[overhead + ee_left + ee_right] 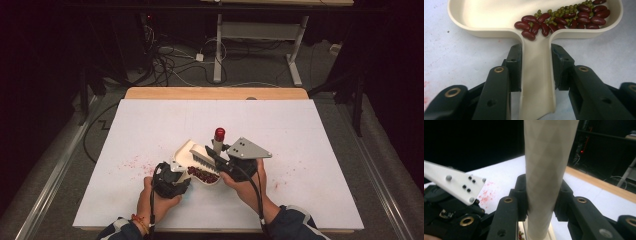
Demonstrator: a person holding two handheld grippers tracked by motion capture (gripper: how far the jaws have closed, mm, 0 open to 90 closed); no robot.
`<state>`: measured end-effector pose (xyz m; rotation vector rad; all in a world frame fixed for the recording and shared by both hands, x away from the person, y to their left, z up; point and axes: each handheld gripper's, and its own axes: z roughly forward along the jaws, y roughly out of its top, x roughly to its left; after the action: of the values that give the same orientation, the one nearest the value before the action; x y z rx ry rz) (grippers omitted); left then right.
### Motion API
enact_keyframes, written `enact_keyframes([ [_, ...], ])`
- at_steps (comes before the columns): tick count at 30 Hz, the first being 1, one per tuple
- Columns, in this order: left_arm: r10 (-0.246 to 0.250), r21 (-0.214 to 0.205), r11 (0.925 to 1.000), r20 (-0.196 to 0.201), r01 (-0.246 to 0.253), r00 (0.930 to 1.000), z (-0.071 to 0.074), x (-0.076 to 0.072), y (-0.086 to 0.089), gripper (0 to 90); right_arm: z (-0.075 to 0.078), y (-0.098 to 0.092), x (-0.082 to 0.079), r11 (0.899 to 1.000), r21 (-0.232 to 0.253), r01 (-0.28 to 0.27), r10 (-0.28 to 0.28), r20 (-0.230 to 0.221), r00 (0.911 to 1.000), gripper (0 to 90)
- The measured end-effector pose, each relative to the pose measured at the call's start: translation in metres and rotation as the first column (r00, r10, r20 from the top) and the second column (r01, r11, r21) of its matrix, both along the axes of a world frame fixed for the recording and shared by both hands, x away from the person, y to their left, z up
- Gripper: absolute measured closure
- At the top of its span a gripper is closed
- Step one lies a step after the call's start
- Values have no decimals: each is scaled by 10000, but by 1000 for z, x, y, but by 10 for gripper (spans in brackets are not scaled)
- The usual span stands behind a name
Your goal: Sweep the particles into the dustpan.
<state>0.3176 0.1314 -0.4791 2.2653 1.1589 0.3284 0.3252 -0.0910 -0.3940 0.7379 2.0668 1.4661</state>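
Note:
A cream scoop-shaped pan (183,151) lies near the table's front middle. My left gripper (180,174) is shut on its flat handle (536,82), with one jaw on each side; the left gripper (535,53) points at the bowl. Red kidney beans and small green beans (564,21) are heaped at the right of the pan (486,15). My right gripper (213,156) is shut on a pale round brush handle (549,165), which stands upright and ends in a red tip (219,133). Its grey bristles (201,159) hang over the pan, beside the beans (202,175). The right gripper (544,188) clamps the handle low down.
The white table sheet (150,125) carries red speckled stains at the left (129,163) and right (292,167) of the pan. The left gripper's plate (456,185) shows close beside the brush. A wooden strip (215,93) borders the far edge; cables and a desk frame lie beyond.

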Motion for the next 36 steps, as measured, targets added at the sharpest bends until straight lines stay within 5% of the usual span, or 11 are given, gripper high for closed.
enact_keyframes([
  [16, 511, 39, 9987, 155, -512, 9986, 2, 10, 18, 636, 20, -50, 9, 9952, 152, 962, -966, 273, 9949, 702],
  [27, 667, 66, 9977, 164, -668, 9976, 2, 14, 26, 635, 26, -97, 5, 9933, -450, 1065, -1055, 251, 9941, 703],
  [36, 908, -63, 9959, 216, -907, 9956, 4, 18, 38, 637, 29, -135, 3, 9966, -647, 508, -524, -228, 9984, 703],
])
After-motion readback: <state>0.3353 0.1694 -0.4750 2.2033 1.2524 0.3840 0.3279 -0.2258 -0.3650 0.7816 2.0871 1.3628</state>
